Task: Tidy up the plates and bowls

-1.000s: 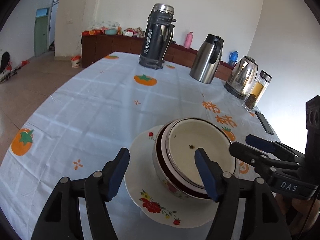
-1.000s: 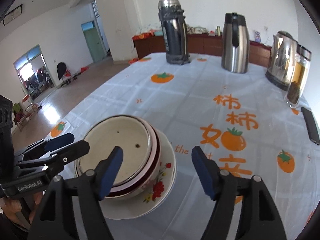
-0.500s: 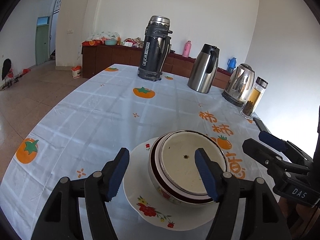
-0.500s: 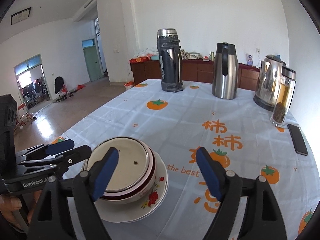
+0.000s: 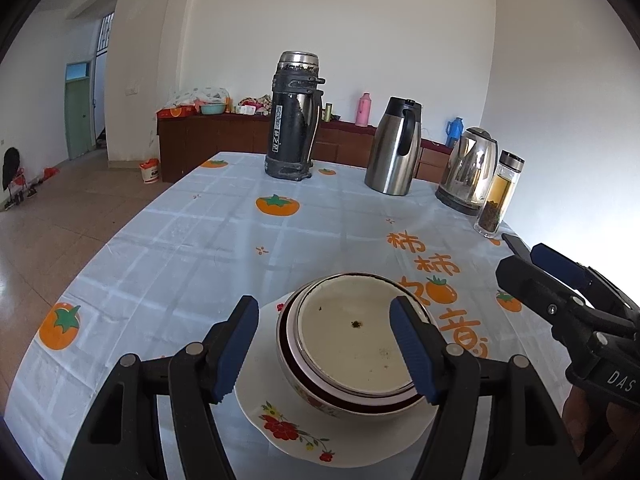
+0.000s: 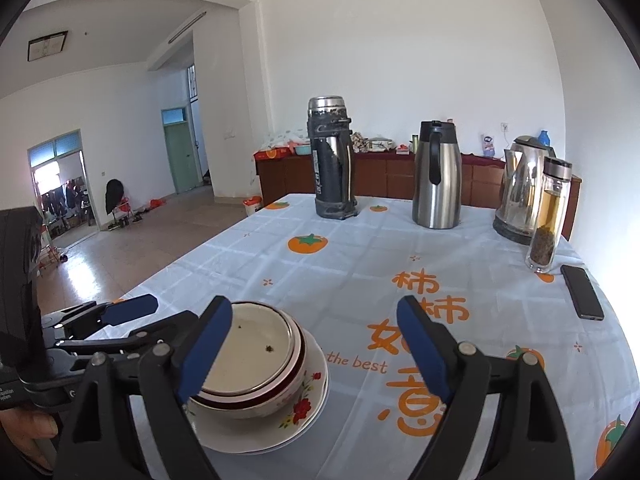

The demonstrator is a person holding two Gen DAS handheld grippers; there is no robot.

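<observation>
Tablecloth (image 5: 168, 264) (persimmon print), stacked bowls (image 5: 352, 340) on plate (image 5: 280, 420), both tools released, white-walled room.

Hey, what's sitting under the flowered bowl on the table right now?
The flowered bowl rests on a white plate with red flower prints, on the tablecloth. A smaller bowl nests inside it. The plate's center is covered, so anything there is unseen.
</observation>
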